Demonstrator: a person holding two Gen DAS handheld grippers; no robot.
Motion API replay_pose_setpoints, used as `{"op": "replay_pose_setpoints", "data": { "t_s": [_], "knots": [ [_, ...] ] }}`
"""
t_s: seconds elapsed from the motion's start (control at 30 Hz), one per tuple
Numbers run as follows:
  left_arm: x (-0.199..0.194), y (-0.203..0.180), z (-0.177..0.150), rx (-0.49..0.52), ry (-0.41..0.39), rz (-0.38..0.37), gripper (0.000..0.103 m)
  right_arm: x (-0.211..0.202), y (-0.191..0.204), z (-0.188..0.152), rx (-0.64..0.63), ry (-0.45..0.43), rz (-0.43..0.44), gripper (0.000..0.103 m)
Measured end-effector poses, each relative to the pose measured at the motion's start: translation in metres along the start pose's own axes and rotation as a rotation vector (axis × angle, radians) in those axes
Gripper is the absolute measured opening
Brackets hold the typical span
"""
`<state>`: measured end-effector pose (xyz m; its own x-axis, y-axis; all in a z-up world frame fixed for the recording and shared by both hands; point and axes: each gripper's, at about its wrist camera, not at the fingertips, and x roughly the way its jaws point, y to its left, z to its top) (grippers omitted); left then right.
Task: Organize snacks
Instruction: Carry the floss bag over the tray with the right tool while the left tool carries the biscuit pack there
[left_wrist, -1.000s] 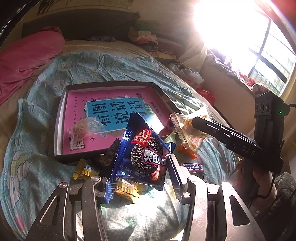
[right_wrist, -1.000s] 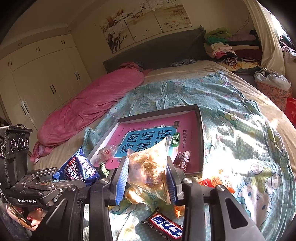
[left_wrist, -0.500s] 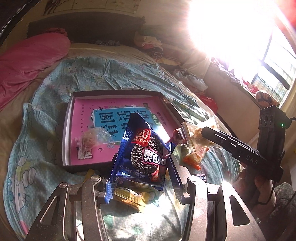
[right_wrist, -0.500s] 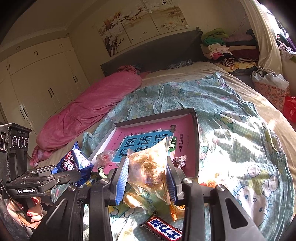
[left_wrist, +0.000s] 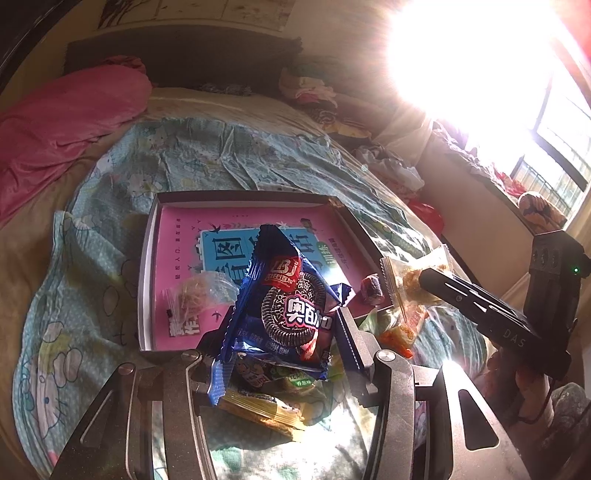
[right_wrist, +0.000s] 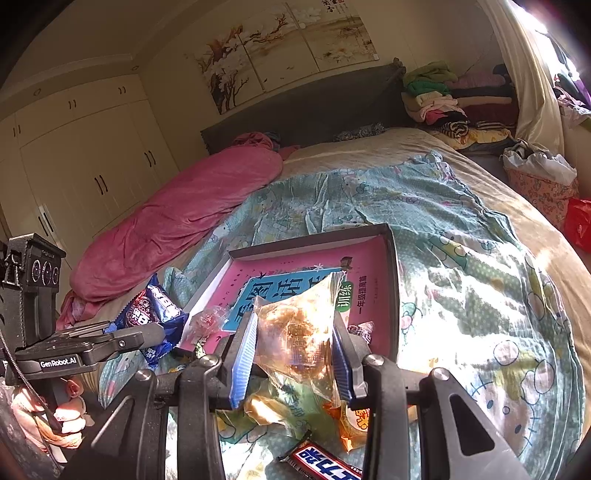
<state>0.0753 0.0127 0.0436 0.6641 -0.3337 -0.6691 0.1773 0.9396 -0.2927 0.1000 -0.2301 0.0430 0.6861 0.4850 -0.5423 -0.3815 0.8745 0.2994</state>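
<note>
On a bed, the left hand-held gripper (left_wrist: 284, 332) pinches a blue chocolate sandwich-cookie packet (left_wrist: 286, 308) above the near edge of a shallow tray (left_wrist: 147, 266) lined with a pink book. The right hand-held gripper (right_wrist: 295, 354) pinches a clear bag of fried snack (right_wrist: 299, 332) just short of the tray. Each should likely clear the rim, lower, then release flat beside the small packets already inside.

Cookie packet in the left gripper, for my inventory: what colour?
Dark blue cookie packet, red logo; left wrist view.
</note>
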Motion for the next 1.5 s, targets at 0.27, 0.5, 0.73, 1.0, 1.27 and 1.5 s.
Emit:
{"op": "replay_pose_setpoints", "data": {
  "t_s": [0.27,0.5,0.73,1.0,1.27,1.5],
  "knots": [
    [0.005,0.002,0.008,-0.009,-0.005,0.002,0.052,0.005,-0.001,0.004,0.005,-0.002,0.001,0.039],
    [0.011,0.003,0.013,-0.023,-0.005,0.002,0.052,0.008,-0.002,0.007,0.009,-0.006,0.002,0.039],
    [0.015,0.003,0.015,-0.03,-0.005,0.009,0.052,0.012,-0.005,0.009,0.017,-0.005,0.0,0.039],
    [0.026,0.007,0.018,-0.047,0.01,0.025,0.052,0.015,-0.015,0.011,0.04,-0.008,-0.004,0.039],
    [0.039,0.006,0.019,-0.034,0.025,0.04,0.052,0.022,-0.026,0.012,0.064,0.004,-0.024,0.039],
    [0.058,0.001,0.022,-0.019,0.045,0.053,0.052,0.032,-0.026,0.011,0.062,0.023,-0.046,0.039]
  ]
}}
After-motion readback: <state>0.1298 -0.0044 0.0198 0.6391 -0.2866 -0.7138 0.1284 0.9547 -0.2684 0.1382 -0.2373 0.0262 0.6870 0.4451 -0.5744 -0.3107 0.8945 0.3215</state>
